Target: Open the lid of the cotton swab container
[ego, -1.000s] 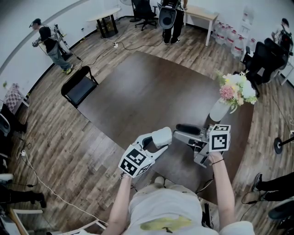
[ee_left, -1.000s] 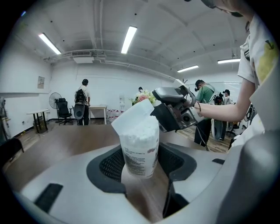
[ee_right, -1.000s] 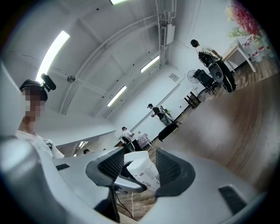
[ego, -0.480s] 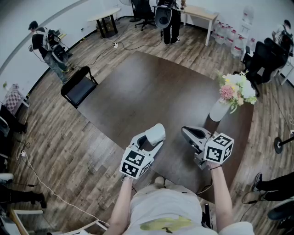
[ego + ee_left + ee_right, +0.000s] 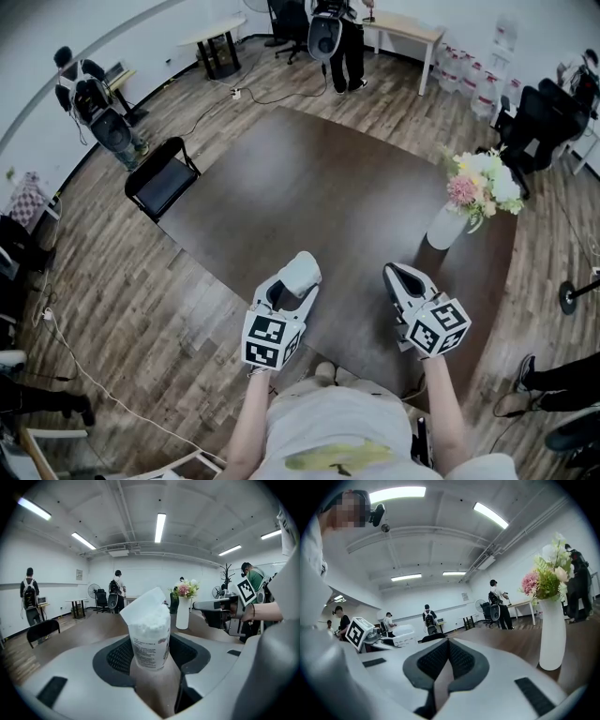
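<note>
Left gripper view | left gripper (image 5: 151, 663) clamped on cotton swab container (image 5: 150, 637), lid (image 5: 142, 603) tipped up | right gripper (image 5: 405, 279) withdrawn to 3 o'clock, jaws together, empty | opening seems done

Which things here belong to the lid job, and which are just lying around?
Job: cotton swab container, lid tilted up, held in left gripper; right gripper, shut, empty.
Lying about: flower vase, black chair, table.

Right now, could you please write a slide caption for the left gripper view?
The left gripper holds the cotton swab container between its jaws, lid flipped open, white vase behind.
</note>
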### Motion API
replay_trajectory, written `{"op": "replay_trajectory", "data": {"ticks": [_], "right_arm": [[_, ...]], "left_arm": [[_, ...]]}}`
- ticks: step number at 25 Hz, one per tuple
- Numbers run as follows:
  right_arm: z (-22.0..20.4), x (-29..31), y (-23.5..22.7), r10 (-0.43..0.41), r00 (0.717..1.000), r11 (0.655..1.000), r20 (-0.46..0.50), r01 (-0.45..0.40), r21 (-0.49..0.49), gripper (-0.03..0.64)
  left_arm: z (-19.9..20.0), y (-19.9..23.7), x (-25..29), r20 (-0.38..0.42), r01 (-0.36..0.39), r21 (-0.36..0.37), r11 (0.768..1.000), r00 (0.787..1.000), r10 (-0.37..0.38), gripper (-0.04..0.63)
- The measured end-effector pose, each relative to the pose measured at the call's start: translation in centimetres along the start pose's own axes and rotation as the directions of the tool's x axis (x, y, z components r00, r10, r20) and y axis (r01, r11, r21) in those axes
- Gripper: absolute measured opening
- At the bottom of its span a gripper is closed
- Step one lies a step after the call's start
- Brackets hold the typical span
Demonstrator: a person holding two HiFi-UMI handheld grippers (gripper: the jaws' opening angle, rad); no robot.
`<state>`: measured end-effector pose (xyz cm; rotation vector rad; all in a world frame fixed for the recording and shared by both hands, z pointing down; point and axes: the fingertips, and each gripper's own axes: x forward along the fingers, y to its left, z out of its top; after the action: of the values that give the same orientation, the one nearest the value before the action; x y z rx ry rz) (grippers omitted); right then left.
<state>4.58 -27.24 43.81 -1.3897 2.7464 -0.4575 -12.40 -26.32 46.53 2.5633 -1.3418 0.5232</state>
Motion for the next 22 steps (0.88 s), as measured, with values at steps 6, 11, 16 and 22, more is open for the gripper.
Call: {"op": "replay_trajectory", "data": {"ticks": [6, 11, 16, 22], "right_arm": [[-0.1, -0.5, -0.5, -0.061, 0.998, 0.998, 0.023, 0.061, -0.009, 0.021], [-0.2, -0.9, -0.8, -0.094, 0.995, 0.995, 0.034, 0.095, -0.024, 0.021], [-0.3, -1.1, -0.9, -0.117, 0.993, 0.993, 0.033, 0.118, -0.029, 0.021], [-0.2, -1.3, -1.2, -0.128, 0.991, 0.991, 0.040, 0.130, -0.030, 0.021]], "left_arm": [[0.2, 0.7, -0.5, 0.017, -0.038, -0.026, 0.999, 0.999, 0.039, 0.250], [0.2, 0.8, -0.8, 0.020, -0.057, -0.030, 0.998, 0.998, 0.057, 0.250], [0.1, 1.3, -1.2, 0.020, -0.075, -0.035, 0.997, 0.997, 0.076, 0.250], [0.1, 1.5, -1.5, 0.025, -0.087, -0.042, 0.995, 0.996, 0.088, 0.250]]}}
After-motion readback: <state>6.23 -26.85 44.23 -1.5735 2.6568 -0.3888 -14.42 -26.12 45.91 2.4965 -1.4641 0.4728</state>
